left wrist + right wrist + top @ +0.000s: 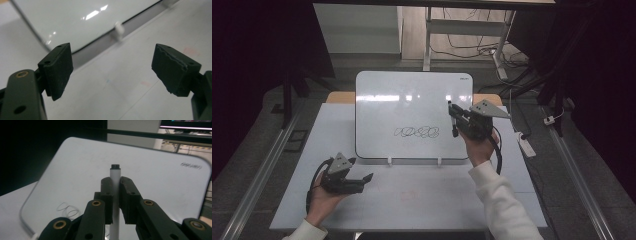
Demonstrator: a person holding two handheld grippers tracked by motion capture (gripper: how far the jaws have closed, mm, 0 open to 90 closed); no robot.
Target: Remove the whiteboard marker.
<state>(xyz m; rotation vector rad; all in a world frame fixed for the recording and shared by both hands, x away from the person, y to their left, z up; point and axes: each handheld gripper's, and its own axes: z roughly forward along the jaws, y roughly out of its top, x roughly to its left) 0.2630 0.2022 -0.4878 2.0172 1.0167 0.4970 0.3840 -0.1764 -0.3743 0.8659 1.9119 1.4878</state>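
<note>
Starting nearest us, we hold the left gripper [362, 179] low over the near left of the table [422, 200], its jaws standing wide apart with nothing between them, just short of the near edge of the whiteboard [412, 100]. Farther in and to the right, we carry the right gripper [454, 120] at the board's right side, its jaws clamped together on a white marker [115, 185]; the marker's long axis runs upright between the pads, dark end showing above them. The scribble [417, 132] lies on the lower middle of the board, to the left of the marker and a little nearer. We judge the right hand to be the one placed for any further stroke, and it would have to travel leftward across the board to reach the drawn loops.
</note>
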